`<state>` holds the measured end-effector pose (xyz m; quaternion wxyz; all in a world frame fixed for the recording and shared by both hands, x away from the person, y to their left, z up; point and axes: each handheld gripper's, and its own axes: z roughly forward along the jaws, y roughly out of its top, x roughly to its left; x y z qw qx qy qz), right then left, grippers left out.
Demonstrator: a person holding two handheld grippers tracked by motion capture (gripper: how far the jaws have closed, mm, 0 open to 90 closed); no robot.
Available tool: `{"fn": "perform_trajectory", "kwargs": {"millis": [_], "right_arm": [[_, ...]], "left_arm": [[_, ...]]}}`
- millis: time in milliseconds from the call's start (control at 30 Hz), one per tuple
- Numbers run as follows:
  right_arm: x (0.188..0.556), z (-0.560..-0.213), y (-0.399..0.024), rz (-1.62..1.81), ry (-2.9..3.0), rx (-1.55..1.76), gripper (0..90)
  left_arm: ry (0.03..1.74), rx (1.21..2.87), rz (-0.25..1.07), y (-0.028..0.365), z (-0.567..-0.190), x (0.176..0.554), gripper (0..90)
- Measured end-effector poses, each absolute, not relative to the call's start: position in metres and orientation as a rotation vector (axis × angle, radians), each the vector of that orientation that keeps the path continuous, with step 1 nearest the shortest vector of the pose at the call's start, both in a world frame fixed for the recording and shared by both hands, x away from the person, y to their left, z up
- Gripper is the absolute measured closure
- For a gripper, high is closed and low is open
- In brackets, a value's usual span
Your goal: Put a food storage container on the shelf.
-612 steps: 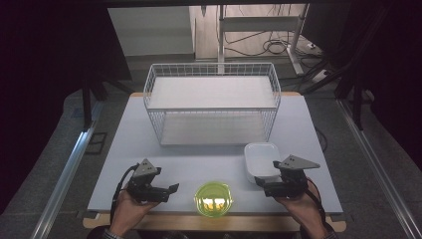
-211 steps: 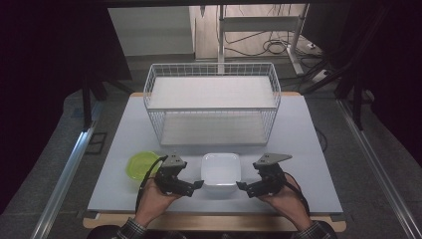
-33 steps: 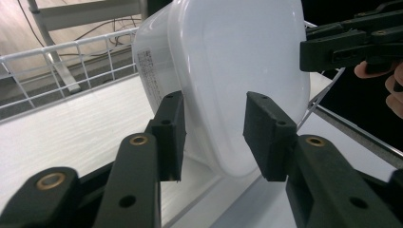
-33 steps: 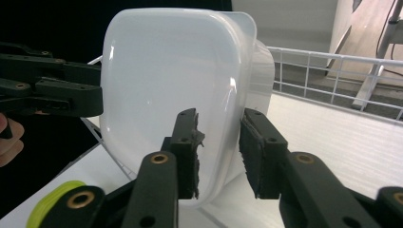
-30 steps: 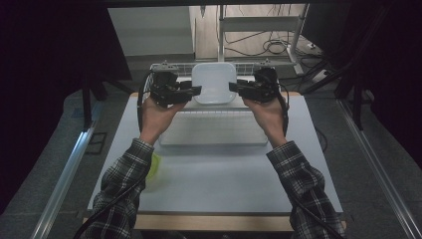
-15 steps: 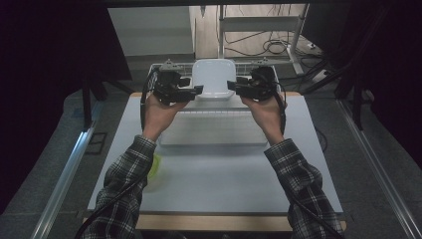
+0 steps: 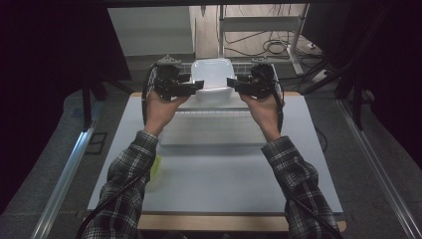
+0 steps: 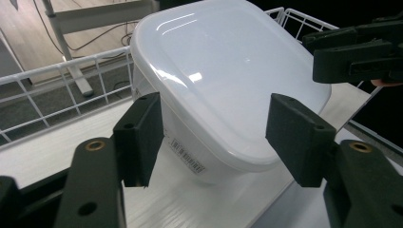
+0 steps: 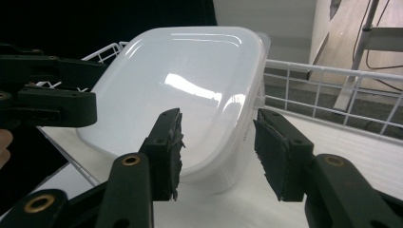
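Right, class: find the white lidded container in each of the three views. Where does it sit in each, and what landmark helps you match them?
High view: white container top centre, in the wire basket, between the two tools.
Left gripper view: container centre, reaching to the top edge.
Right gripper view: container centre-left, tilted.
Shared landmark: the white wire basket.

Glossy white rounded plastic container (image 8: pixel 223 85), white wire basket (image 9: pixel 332 80), matte black gripper jaws, dark plaid shirt sleeves (image 7: pixel 124 184), pale grey tabletop (image 7: pixel 224 174)
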<state>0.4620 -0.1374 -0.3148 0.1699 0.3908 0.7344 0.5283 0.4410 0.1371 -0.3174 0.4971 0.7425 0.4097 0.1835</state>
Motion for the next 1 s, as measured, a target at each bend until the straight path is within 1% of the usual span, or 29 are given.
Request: {"fn": "perform_trajectory", "kwargs": {"millis": [133,200,267,300,333,367,400,467,533,567,667,833,1000], "right_arm": [[0.461,-0.314,-0.137,1.510,2.101,1.110,54.0],[0.459,-0.312,-0.137,1.505,2.089,1.099,54.0],[0.458,-0.310,-0.140,1.517,2.064,1.094,54.0],[0.457,-0.309,-0.143,1.526,2.049,1.098,54.2],[0.457,-0.309,-0.145,1.530,2.038,1.109,55.2],[0.457,-0.309,-0.149,1.528,2.023,1.121,58.4],[0.457,-0.310,-0.152,1.518,2.009,1.138,64.2],[0.459,-0.313,-0.154,1.480,2.015,1.158,75.4],[0.462,-0.318,-0.153,1.430,2.031,1.168,81.7],[0.464,-0.322,-0.151,1.403,2.039,1.176,84.3],[0.469,-0.331,-0.145,1.376,2.056,1.199,88.0],[0.474,-0.336,-0.138,1.339,2.068,1.208,89.2],[0.473,-0.335,-0.139,1.343,2.083,1.204,89.4]], "left_arm": [[0.987,1.797,0.461,0.138,-0.316,0.440,43.3],[0.980,1.790,0.485,0.141,-0.313,0.436,47.6],[0.985,1.771,0.502,0.146,-0.312,0.432,54.1],[0.991,1.767,0.509,0.148,-0.312,0.431,60.6],[1.003,1.759,0.519,0.151,-0.312,0.430,62.6],[1.022,1.757,0.526,0.154,-0.314,0.431,65.6],[1.032,1.768,0.526,0.156,-0.315,0.434,70.3],[1.062,1.777,0.514,0.157,-0.320,0.439,74.3],[1.083,1.810,0.517,0.153,-0.326,0.446,77.7],[1.093,1.823,0.521,0.150,-0.329,0.449,78.7],[1.121,1.838,0.534,0.144,-0.333,0.458,80.0],[1.120,1.853,0.529,0.139,-0.333,0.463,81.2],[1.105,1.851,0.496,0.140,-0.334,0.456,81.6]]}}
